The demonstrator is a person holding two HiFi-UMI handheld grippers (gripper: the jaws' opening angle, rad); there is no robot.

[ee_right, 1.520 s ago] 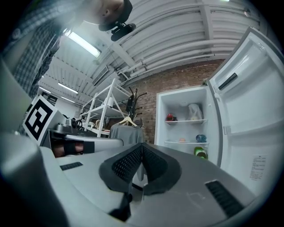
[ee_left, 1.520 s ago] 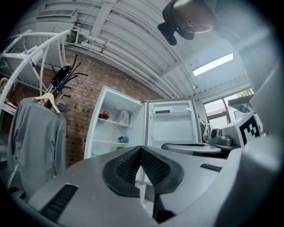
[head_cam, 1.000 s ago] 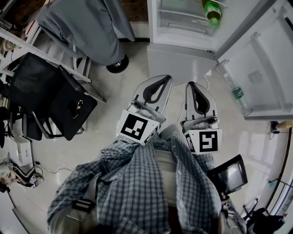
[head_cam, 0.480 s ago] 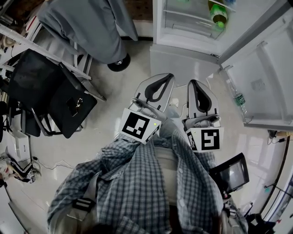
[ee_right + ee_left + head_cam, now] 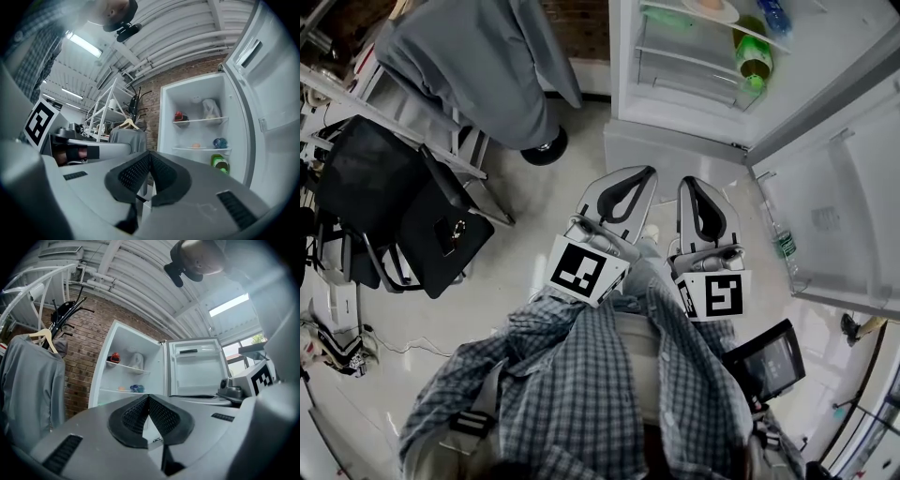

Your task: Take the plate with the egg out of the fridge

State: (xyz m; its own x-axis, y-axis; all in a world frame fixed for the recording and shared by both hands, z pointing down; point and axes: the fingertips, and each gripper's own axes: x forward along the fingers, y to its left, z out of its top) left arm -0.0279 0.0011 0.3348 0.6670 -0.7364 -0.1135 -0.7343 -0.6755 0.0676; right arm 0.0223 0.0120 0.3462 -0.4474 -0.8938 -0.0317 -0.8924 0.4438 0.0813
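Open fridge, plate on shelf, left claw, right claw closed

In the head view I find the fridge standing open at the upper right, its door swung out along the right edge; a small bottle sits against the door's lower left edge. Inside, the plate lies on a shelf at the top edge, with a larger bottle just below and right of it; the left gripper and right gripper sit side by side at centre, before the fridge. A hanging garment fills the upper left, a bag below it at mid left; a small screen is at the lower right.
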